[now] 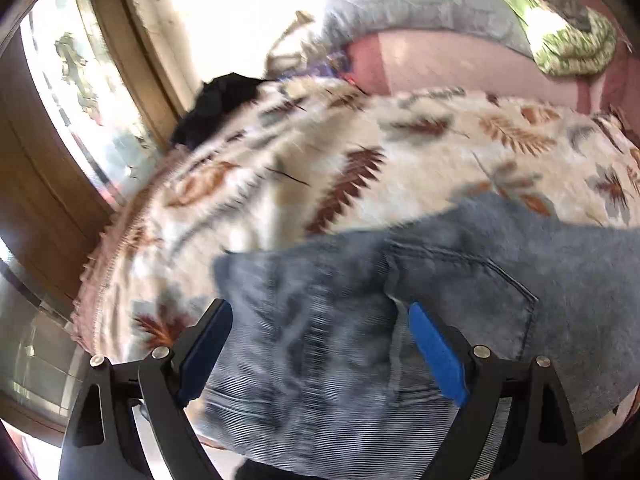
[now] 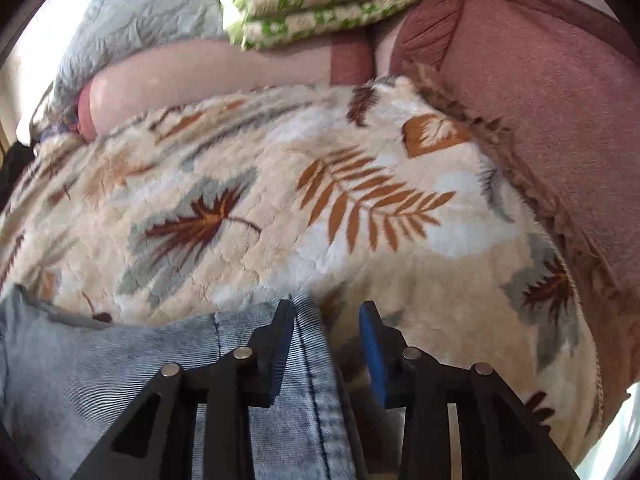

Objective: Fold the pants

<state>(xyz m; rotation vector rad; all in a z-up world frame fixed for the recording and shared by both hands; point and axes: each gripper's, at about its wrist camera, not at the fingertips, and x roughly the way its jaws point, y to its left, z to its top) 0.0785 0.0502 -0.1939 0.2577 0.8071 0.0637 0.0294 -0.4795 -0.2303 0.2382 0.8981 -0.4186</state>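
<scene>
Light blue jeans (image 1: 460, 280) lie folded on a leaf-patterned blanket (image 1: 320, 152), a back pocket facing up. My left gripper (image 1: 320, 312) hovers above the jeans with its blue pads (image 1: 436, 352) wide apart and nothing pinched; this view is blurred. In the right wrist view the jeans (image 2: 120, 368) fill the lower left. Their seamed edge runs up between the fingers of my right gripper (image 2: 326, 308). That edge lies against the left finger, while the right blue pad (image 2: 374, 352) stands clear of it, so the jaws are partly open.
The blanket (image 2: 280, 200) covers a bed with a pink sheet (image 2: 540, 100). A green-and-white folded cloth (image 2: 320, 4) and a grey cover (image 2: 132, 20) lie at the far side. A dark garment (image 1: 216, 108) sits by a wooden window frame (image 1: 132, 60) on the left.
</scene>
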